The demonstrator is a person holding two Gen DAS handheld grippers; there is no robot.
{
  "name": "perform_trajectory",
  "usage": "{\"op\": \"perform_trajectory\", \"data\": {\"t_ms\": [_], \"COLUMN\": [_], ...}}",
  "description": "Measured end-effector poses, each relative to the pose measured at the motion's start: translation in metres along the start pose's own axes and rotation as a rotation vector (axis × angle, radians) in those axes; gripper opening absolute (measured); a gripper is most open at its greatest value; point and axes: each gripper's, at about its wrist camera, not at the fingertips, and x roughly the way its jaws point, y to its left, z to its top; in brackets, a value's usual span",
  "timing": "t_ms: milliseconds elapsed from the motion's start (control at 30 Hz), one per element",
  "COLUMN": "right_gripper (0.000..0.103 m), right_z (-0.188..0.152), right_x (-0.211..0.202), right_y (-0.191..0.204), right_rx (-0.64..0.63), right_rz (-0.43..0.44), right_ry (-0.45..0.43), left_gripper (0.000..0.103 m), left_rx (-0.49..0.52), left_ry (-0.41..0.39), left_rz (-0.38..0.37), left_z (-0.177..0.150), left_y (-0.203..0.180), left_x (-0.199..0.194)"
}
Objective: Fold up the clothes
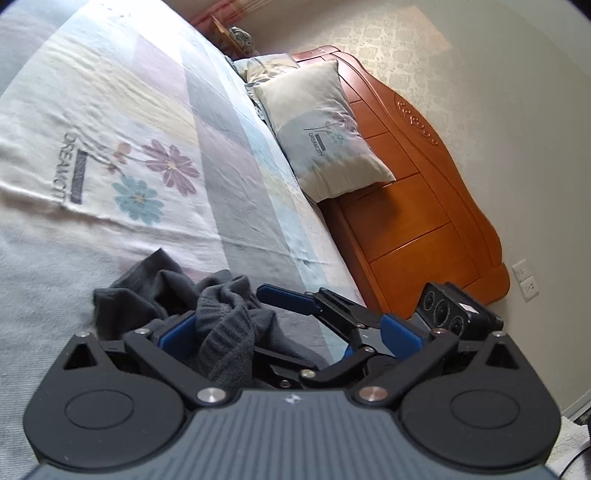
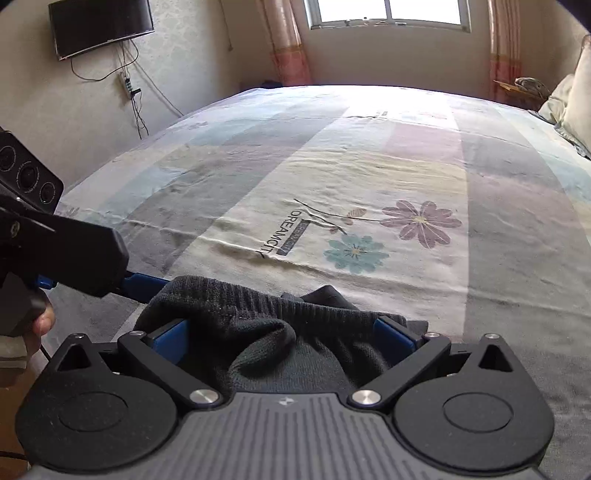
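Note:
A dark grey knit garment lies bunched on the near part of the bed. My left gripper stands open, and the cloth is heaped against its left blue pad. The right gripper's blue finger reaches in from the right beside the cloth. In the right wrist view the garment fills the space between the wide-apart fingers of my right gripper, which is open. The left gripper's blue finger touches the garment's ribbed left edge.
The bed sheet is pastel patchwork with printed flowers. A pillow leans on the wooden headboard. A wall TV hangs at the left and a window is behind the bed. A hand holds the left gripper.

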Motion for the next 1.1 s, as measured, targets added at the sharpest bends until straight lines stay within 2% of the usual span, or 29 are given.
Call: {"op": "perform_trajectory", "data": {"t_ms": [167,367,533,600,700,767,867,933,967,1033,1100], "right_gripper": [0.103,0.103,0.103,0.103,0.103,0.103,0.103,0.103,0.103,0.103,0.103], "right_z": [-0.026,-0.064,-0.080,-0.085,-0.093,-0.097,-0.104,-0.109,-0.112,-0.118,-0.122], "right_x": [-0.017,-0.056,-0.074,-0.076,-0.072,-0.071,-0.075,-0.077,-0.077,-0.078,-0.077], "right_y": [-0.027,-0.059,-0.065,-0.066,-0.068,-0.069,-0.073,-0.079,-0.082,-0.087,-0.087], "right_rx": [0.078,0.234,0.261,0.265,0.287,0.301,0.320,0.340,0.354,0.375,0.380], "right_rz": [-0.022,-0.055,-0.073,-0.053,-0.027,-0.018,-0.012,-0.017,-0.017,-0.018,-0.025], "right_ry": [0.037,0.026,0.001,-0.003,0.009,0.013,0.013,0.017,0.020,0.025,0.032], "left_gripper": [0.102,0.102,0.101,0.101,0.101,0.100,0.100,0.099,0.096,0.078,0.069], "left_rx": [-0.011,0.093,0.151,0.188,0.150,0.112,0.139,0.120,0.095,0.013,-0.066], "left_ry": [0.063,0.129,0.317,0.358,0.350,0.304,0.289,0.327,0.339,0.322,0.257], "left_rz": [-0.022,-0.111,0.000,0.044,0.058,0.010,-0.045,0.019,0.049,0.070,0.045], "left_z": [-0.005,0.005,-0.009,-0.017,-0.013,-0.006,-0.002,-0.005,-0.007,-0.012,-0.019], "left_y": [0.017,-0.002,-0.012,-0.016,-0.016,-0.020,-0.027,-0.015,-0.007,0.016,0.034], "left_x": [0.019,0.053,0.082,0.086,0.089,0.087,0.092,0.101,0.105,0.103,0.093]}}
